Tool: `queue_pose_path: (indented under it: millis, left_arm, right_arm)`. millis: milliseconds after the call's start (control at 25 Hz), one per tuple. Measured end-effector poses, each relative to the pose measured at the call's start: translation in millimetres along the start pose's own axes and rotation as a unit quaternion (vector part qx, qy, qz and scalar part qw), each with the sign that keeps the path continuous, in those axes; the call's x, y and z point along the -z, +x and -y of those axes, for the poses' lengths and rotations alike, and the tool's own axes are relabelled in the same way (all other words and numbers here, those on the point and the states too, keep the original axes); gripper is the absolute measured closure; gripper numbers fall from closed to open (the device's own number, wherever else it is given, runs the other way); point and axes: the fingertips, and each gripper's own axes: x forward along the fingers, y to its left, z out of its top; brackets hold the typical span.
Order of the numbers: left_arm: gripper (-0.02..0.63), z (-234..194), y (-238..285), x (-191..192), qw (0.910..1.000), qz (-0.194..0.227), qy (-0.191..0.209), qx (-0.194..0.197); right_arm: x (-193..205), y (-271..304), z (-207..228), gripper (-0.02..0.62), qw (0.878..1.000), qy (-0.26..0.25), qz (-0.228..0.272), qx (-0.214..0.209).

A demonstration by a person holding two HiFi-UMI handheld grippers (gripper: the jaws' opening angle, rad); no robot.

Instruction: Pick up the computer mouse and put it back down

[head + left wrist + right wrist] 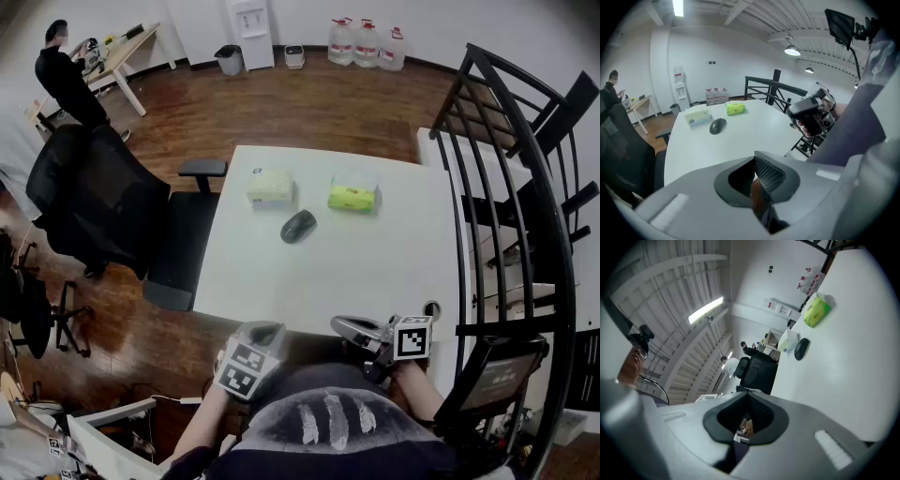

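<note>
- Spreading wide and mostly bare, the white table leaves you open room on every side of the target. The black office chair is parked off its left edge, clear of any reach.
- Your left gripper and right gripper hang low at the near edge, close to your body and well apart from everything on top. It reads as a ready pose, with the pick not yet started.
- Each gripper's own view shows its jaws pressed together with nothing between them, so you'd have to spread one pair before any grab.
- The pale tissue pack and green tissue pack lie side by side toward the far edge, probably just clutter.
- The computer mouse lies flat mid-table, on your side of the packs, touching neither and far from both grippers.
- Only the head view gives you the whole layout with both grippers. The left gripper view adds the right gripper in your hand and the ceiling lamps. The right gripper view is tilted and catches the mouse small, but not the left gripper.
</note>
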Motion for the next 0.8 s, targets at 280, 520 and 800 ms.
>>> queue_pose_path:
  millis: [280,520,800]
  left_arm:
    - [0.591,-31,2,-73,0.9991,0.025,0.025,-0.023]
    - [0.591,-84,22,-105,0.9971,0.031,0.058,-0.039]
    - [0.586,-137,48,-140,0.9936,0.042,0.095,-0.043]
  right_arm:
    - [-33,-6,29,0.592,1.0,0.012,-0.015,0.006]
    - [-66,12,44,0.592,1.0,0.006,-0.002,0.024]
    - [-92,27,58,0.592,0.998,0.001,0.012,0.061]
